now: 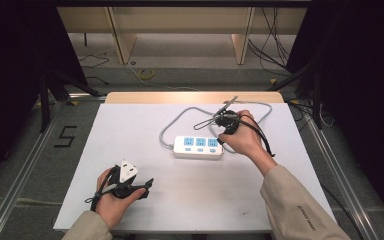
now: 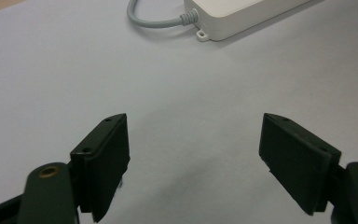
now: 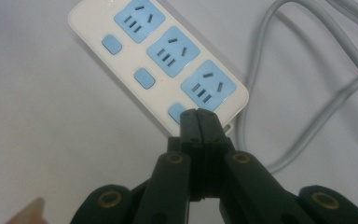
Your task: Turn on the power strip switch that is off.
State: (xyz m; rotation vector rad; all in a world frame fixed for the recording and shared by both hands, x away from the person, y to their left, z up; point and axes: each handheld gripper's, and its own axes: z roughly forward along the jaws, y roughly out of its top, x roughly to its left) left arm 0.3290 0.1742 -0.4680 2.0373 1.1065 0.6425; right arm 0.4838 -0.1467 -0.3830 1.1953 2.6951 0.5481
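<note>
The left gripper (image 1: pixel 139 186) sits low on the white table (image 1: pixel 130 135), held in the person's left hand (image 1: pixel 111 200). Its two black jaws stand wide apart. Nothing is between them, just bare table. In the left gripper view, the left gripper (image 2: pixel 193 158) looks across the table, and the end of the power strip (image 2: pixel 242 14) lies well ahead of the jaws, up and a bit to the right. A grey cable (image 2: pixel 154 18) comes out of that end.

The power strip (image 1: pixel 198 146) is white with three blue sockets. It lies in the middle of the table, between the two grippers, nearer the right one.

The right gripper (image 1: pixel 221 139), in the right hand (image 1: pixel 245 140), is at the right end of the strip. In the right gripper view, the right gripper (image 3: pixel 198 116) has its jaws pressed together, with no gap. The tips are at the small blue button (image 3: pixel 176 112) beside the last socket (image 3: pixel 208 87). I cannot tell if they press it. The grey cable (image 3: pixel 307 130) loops just right of the jaws.
</note>
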